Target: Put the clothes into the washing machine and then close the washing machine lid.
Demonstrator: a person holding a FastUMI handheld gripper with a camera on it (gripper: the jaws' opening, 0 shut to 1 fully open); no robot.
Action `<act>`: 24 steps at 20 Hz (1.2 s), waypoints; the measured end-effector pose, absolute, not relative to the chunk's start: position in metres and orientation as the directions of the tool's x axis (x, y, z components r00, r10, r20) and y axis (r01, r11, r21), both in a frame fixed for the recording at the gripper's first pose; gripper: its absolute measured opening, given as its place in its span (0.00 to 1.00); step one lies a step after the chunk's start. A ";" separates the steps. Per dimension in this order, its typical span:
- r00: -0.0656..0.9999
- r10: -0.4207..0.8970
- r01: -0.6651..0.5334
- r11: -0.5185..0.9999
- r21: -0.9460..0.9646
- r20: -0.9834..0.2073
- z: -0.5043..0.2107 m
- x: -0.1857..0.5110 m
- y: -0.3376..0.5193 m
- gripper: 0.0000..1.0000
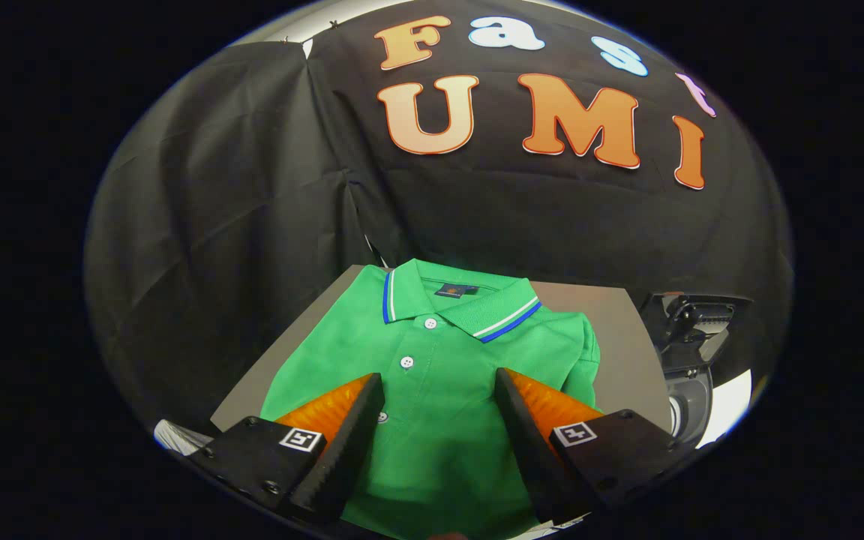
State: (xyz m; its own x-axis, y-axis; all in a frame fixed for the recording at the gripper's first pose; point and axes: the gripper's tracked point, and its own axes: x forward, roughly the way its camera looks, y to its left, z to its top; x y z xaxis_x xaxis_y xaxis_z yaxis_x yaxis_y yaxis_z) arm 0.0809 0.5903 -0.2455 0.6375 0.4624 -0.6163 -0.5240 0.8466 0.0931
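One green shirt (pixel 439 375) folded flat on grey table (pixel 619 337); gripper (pixel 439 386) open above it, fingers apart, touching nothing. Washer (pixel 691 352) beside table.

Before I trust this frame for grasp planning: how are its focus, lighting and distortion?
Gripper view: strong fisheye bending, so the table edges curve; the green polo shirt is evenly lit, its collar and buttons sharp and without glare; the open gripper hangs over the shirt, its fingers slightly soft up close; the booth wall is dim; the dark device beside the table is hard to identify.
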 end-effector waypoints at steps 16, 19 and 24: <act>0.507 0.600 -0.557 0.776 0.295 -0.619 -0.256 0.084 0.597 0.28; 0.561 0.624 -0.569 0.768 0.293 -0.544 -0.247 0.080 0.594 0.08; 0.648 0.669 -0.566 0.743 0.357 -0.364 -0.212 0.090 0.601 0.08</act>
